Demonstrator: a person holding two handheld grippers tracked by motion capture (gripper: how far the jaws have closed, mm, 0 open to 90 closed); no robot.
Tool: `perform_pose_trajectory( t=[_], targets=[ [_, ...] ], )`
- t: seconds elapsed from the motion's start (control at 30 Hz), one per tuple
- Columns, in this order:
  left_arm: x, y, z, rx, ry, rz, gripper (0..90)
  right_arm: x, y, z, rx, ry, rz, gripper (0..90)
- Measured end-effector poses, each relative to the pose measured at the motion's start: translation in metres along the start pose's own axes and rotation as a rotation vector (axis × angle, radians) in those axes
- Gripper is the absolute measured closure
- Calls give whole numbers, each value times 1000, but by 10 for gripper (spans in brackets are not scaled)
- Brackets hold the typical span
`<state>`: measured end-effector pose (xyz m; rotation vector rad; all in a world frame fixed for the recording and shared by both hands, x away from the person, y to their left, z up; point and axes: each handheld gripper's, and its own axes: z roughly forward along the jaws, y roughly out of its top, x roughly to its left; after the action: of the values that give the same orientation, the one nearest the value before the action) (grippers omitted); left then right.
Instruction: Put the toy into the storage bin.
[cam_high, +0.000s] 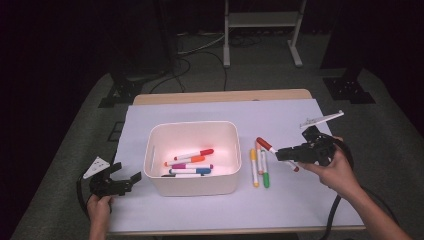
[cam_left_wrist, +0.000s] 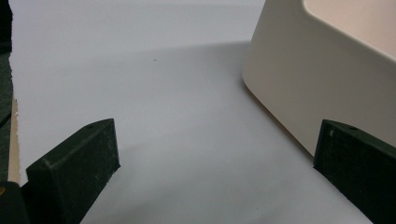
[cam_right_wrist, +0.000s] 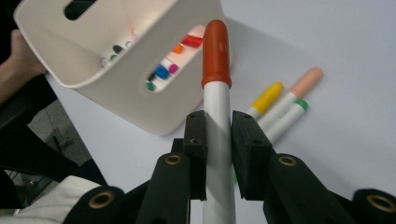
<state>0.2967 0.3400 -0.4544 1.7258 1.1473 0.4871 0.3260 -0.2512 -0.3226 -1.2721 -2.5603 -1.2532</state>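
Observation:
A white bin (cam_high: 192, 186) (cam_right_wrist: 140, 105) stands mid-table with several markers (cam_high: 190, 162) inside. My right gripper (cam_high: 281, 153) (cam_right_wrist: 218, 126) is shut on a marker with a red-orange cap (cam_high: 265, 144) (cam_right_wrist: 216, 51), held above the table to the right of the bin, cap pointing toward it. Three markers lie on the sheet below: a yellow one (cam_high: 254, 168) (cam_right_wrist: 267, 98), a peach-capped one (cam_right_wrist: 306, 82) and a green one (cam_high: 265, 175) (cam_right_wrist: 299, 106). My left gripper (cam_high: 125, 181) (cam_left_wrist: 210, 154) rests open by the bin's left front corner (cam_left_wrist: 299, 84), nothing between its fingers.
A pale sheet (cam_high: 280, 115) covers the wooden table (cam_high: 220, 95). A table frame (cam_high: 262, 20) and cables (cam_high: 200, 50) lie on the dark floor beyond. The left-hand edge of the sheet (cam_left_wrist: 14, 107) runs close to my left gripper.

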Motion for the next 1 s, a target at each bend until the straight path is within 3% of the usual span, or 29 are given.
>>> perform_pose_trajectory(
  t=[0.5,1.0],
  targets=[
    [0,0,0,2,-1,-1,0,47,44,0,14,73,-124,761],
    [0,0,0,-1,-4,-2,0,85,79,28,75,137,-227,761]
  ],
)
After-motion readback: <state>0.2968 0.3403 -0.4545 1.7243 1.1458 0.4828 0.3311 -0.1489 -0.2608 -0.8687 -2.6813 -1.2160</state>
